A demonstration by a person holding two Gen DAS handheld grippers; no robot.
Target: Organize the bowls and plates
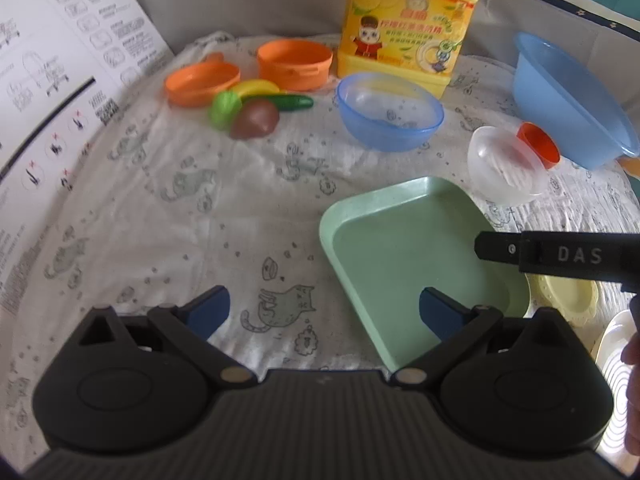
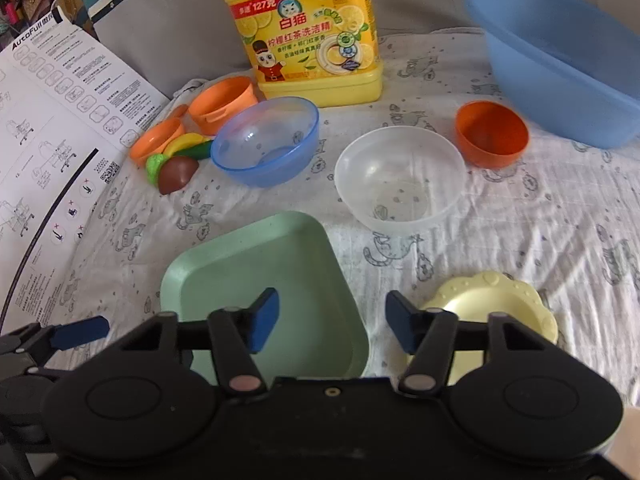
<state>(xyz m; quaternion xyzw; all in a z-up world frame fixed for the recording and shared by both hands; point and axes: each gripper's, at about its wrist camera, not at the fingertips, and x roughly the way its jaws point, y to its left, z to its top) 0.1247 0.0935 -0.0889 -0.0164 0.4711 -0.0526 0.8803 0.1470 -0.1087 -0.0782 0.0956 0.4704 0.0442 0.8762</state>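
A square green plate [image 1: 404, 252] [image 2: 264, 280] lies on the cat-print cloth. My left gripper [image 1: 324, 312] is open and empty, its right finger over the plate's near edge. My right gripper [image 2: 332, 320] is open and empty above the plate's right edge; its arm [image 1: 560, 258] reaches in from the right. A small yellow scalloped plate [image 2: 492, 312] [image 1: 568, 296] lies right of the green plate. A clear bowl [image 2: 400, 176] [image 1: 508, 168], a small blue bowl [image 2: 266, 140] [image 1: 390, 110] and an orange bowl [image 2: 492, 134] [image 1: 538, 144] sit farther back.
A big blue basin [image 2: 560, 60] [image 1: 572, 100] stands at the back right. A yellow detergent bottle [image 2: 304, 28] [image 1: 408, 20] stands at the back. Orange toy pots [image 1: 296, 64] and toy food [image 1: 252, 112] lie back left. A printed sheet [image 1: 48, 80] lies left. A white dish [image 1: 618, 356] shows at the right edge.
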